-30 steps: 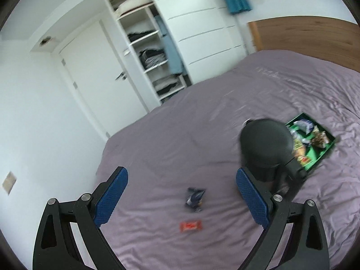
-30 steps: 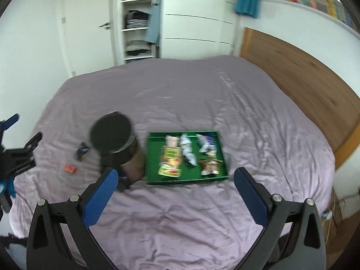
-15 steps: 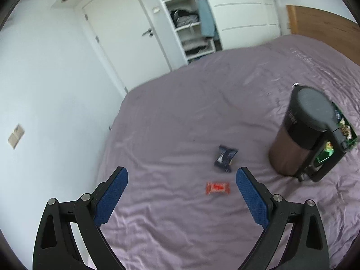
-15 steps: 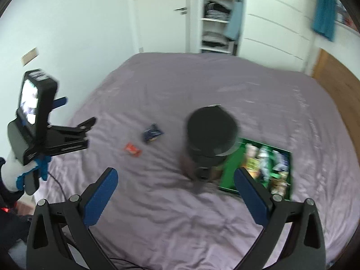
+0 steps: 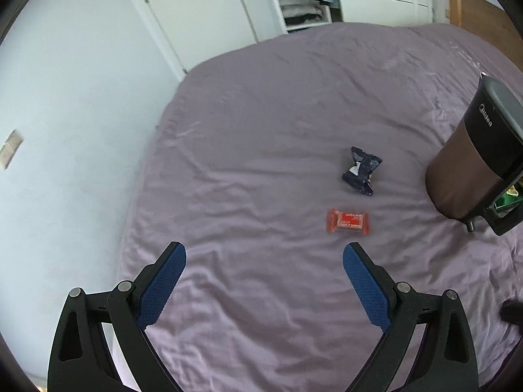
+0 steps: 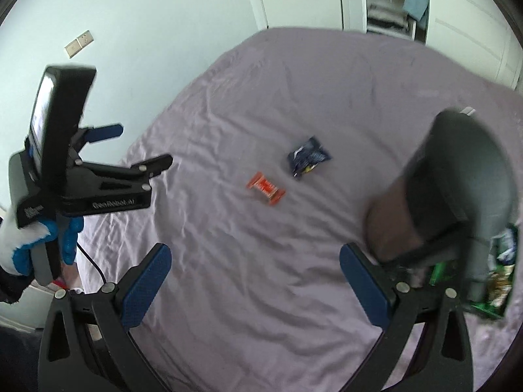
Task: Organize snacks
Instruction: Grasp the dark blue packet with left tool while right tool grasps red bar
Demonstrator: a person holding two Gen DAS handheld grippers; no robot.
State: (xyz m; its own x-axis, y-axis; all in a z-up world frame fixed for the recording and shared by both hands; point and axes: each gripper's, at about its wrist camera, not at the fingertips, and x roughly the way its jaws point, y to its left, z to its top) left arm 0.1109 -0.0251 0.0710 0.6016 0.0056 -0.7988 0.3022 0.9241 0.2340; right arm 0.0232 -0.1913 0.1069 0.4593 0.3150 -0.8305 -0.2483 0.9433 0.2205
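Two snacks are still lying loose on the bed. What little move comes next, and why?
Probably lower the open left tool onto the orange snack bar. It lies loose on the purple bedsheet, nearest that tool, just ahead of its right finger, while the dark blue packet lies farther off.

Small orange-red rectangular snack bar wrapper point(image 5: 348, 221), flat on purple bedsheet point(image 5: 261, 130). Crumpled dark navy foil snack packet point(image 5: 361, 175) just beyond it, apart. Green tray point(image 6: 483, 310) of mixed snack packets at right, partly hidden.
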